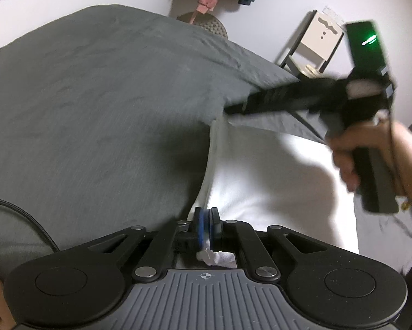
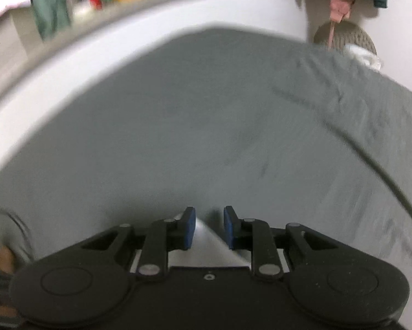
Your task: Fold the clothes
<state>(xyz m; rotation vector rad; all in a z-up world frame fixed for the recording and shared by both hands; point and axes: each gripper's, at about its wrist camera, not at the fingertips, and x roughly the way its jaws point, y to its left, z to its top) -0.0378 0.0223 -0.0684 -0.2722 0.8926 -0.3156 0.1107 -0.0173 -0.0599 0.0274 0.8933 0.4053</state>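
Pinching white garment edge, left gripper closed, right gripper parted, cloth between.

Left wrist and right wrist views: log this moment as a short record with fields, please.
surface: grey bedsheet
garment: white cloth lying on the sheet
left gripper: shut on the white cloth's edge
right gripper: jaws apart, a fold of white cloth between them, pads not pressing it
right hand: holding the right gripper's handle

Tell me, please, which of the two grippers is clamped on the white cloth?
The left gripper: its blue pads pinch the white cloth's edge. The right gripper has its pads apart, not pressing the cloth.
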